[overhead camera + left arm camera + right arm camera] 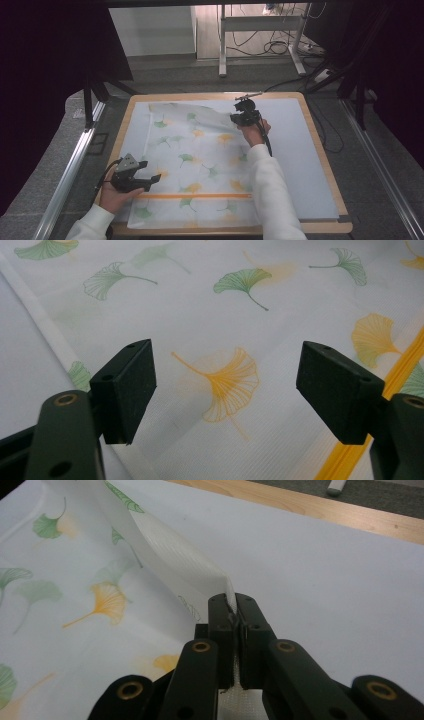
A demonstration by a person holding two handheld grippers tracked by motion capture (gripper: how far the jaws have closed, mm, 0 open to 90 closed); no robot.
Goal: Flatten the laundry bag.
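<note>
On the bench [320, 150], the right hand-held gripper [239, 118] lifts a leaf-printed cloth's [195, 165] far corner; the left hand-held gripper [150, 180] hovers near its front-left edge.

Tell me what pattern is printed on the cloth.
The white cloth has green and orange ginkgo leaves and an orange stripe; the left gripper view shows it best.

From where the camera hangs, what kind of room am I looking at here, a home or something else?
Likely a lab or recording studio, not a home. A person works a leaf-print cloth with handheld grippers on a framed table, black curtains hang around it, and loose cables trail across the bare floor.
</note>
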